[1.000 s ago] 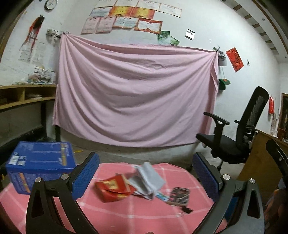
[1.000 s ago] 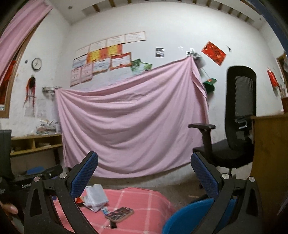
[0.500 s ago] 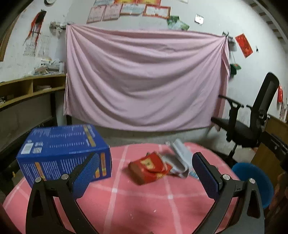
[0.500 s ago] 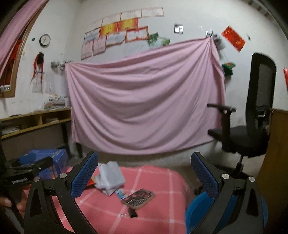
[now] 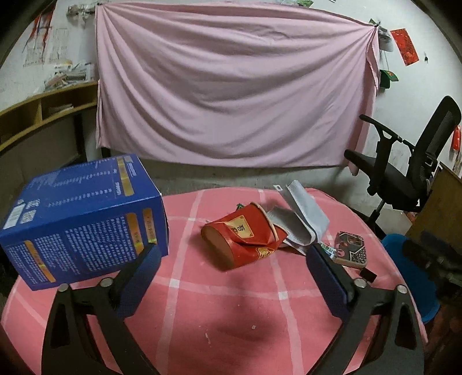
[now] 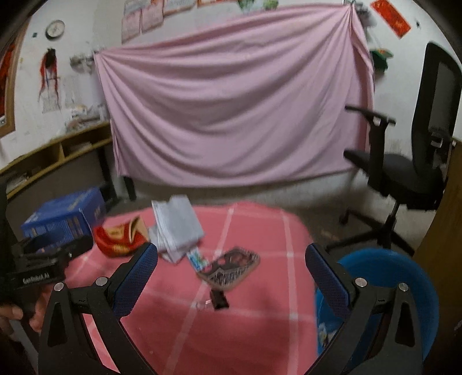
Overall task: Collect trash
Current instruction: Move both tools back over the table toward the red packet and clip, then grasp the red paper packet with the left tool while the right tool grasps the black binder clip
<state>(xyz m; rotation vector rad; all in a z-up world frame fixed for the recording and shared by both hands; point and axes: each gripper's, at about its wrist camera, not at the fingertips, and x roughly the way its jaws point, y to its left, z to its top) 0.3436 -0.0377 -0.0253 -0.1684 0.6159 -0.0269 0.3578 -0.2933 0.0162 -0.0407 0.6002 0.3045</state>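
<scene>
While the left gripper [image 5: 231, 259] hovers with jaws apart, a crushed red cup [image 5: 242, 235] lies on the table [image 5: 219, 326] between them (papers [image 5: 300, 216] beside it). With its jaws apart too, the right gripper [image 6: 231, 262] holds nothing, near the blue bin [image 6: 401, 277].

You were in some cluttered office-type room: swivel chair [image 5: 404, 161], wooden shelves [image 5: 43, 112], certificates [image 6: 150, 17] above a pink sheet [image 5: 231, 86].

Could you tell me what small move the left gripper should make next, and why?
Probably ease the left gripper forward and down onto the crushed red paper cup. Both grippers are open and empty, the cup lies straight ahead between the left fingers, and the blue bin waits beside the table.
</scene>
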